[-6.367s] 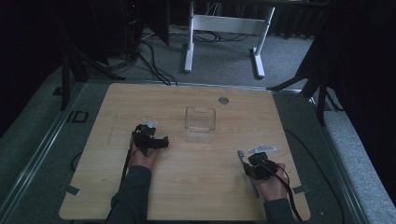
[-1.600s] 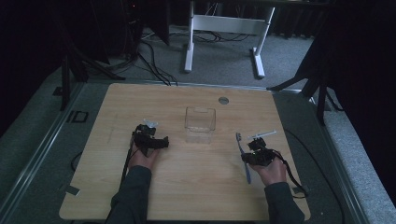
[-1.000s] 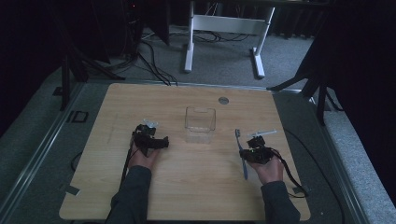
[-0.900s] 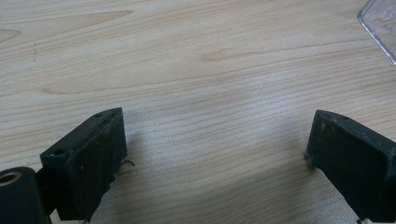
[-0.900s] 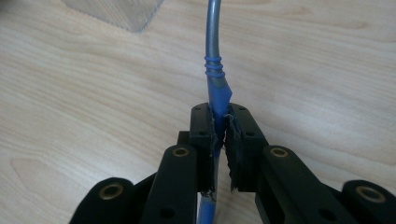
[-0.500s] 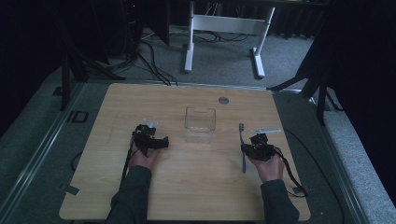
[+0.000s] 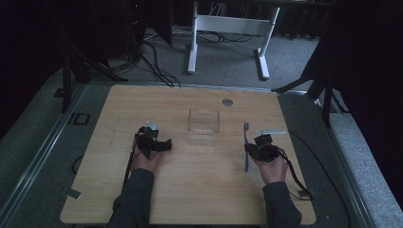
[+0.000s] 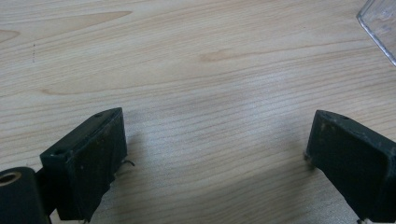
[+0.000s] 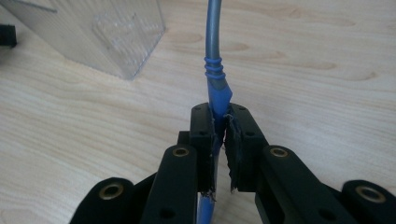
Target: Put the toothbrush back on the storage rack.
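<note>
A blue toothbrush (image 7: 245,138) lies along the wooden table (image 7: 199,190), its head pointing away from the person, right of a clear plastic box (image 7: 204,126). My right gripper (image 7: 251,149) is shut on its handle. In the right gripper view both pads (image 9: 203,126) clamp the blue toothbrush (image 9: 213,56), with the clear box (image 9: 107,32) ahead to the left. My left gripper (image 7: 161,145) rests on the table left of the box. In the left gripper view it (image 8: 215,135) stands open over bare wood, with a corner of the box (image 8: 380,21) at the top right.
A round grey grommet (image 7: 227,101) sits in the table behind the box. A white table frame (image 7: 228,28) and loose cables (image 7: 152,66) stand on the floor beyond. Bits of tape (image 7: 72,193) lie at the front corners.
My right hand has come from the front right of the table towards the box, carrying the toothbrush. In the last second it has barely shifted. The left hand has stayed put.
</note>
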The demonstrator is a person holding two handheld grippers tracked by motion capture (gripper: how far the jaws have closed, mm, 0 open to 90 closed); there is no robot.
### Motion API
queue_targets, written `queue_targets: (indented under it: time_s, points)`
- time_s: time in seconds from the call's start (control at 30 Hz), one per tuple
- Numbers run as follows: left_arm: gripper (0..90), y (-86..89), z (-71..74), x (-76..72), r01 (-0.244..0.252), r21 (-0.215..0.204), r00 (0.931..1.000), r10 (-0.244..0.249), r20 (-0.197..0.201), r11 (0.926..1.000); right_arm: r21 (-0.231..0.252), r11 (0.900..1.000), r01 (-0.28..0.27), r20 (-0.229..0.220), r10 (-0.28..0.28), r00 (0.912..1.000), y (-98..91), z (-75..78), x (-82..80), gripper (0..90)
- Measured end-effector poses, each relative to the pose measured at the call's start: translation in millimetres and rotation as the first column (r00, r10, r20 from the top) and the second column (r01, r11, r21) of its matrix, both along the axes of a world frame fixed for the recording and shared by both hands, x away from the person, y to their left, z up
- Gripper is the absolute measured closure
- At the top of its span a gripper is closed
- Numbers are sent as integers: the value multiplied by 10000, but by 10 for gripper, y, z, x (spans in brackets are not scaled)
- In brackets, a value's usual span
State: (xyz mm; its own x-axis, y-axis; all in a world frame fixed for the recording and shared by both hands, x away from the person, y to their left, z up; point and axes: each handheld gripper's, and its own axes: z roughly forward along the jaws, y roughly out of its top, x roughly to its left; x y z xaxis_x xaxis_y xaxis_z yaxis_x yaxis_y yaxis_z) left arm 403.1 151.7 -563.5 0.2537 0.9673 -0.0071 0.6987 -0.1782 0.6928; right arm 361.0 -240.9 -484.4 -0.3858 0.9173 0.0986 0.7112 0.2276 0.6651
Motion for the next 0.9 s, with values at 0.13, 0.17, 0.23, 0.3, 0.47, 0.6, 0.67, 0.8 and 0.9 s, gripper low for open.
queue_targets:
  time_s: [0.13, 0.17, 0.23, 0.3, 0.47, 0.6, 0.67, 0.8, 0.9]
  points:
    - [50, 0, 0, 1, 5, 0, 10000, -5, 2, 10000, 115, 9999, 112, 189, -115, 9998, -11, 22, 9, 817]
    - [50, 0, 0, 1, 4, 1, 10000, -4, 3, 10000, 149, 9997, 169, 250, -173, 9995, -15, 26, 10, 817]
    - [50, 0, 0, 0, 2, 3, 10000, -2, 3, 10000, 196, 9995, 247, 300, -252, 9992, -19, 30, 12, 817]
    - [50, 0, 0, 0, 2, 8, 10000, -2, -2, 10000, 223, 9994, 278, 371, -286, 9989, -22, 33, 15, 818]
    - [50, 0, 0, 0, 3, 3, 10000, -3, 1, 10000, 412, 9986, 322, 573, -345, 9978, -36, 49, 21, 818]
    - [50, 0, 0, 0, 2, 4, 10000, -2, 1, 10000, 579, 9976, 378, 706, -419, 9966, -42, 56, 34, 818]
    - [50, 0, 0, 1, 2, 3, 10000, -2, 2, 10000, 642, 9972, 376, 802, -427, 9959, -45, 63, 37, 818]
    - [50, 0, 0, 0, 2, 3, 10000, -2, 2, 10000, 763, 9962, 421, 940, -492, 9944, -40, 69, 41, 818]
    - [50, 0, 0, 0, 3, 4, 10000, -3, 1, 10000, 833, 9954, 479, 1034, -565, 9930, -40, 69, 45, 818]
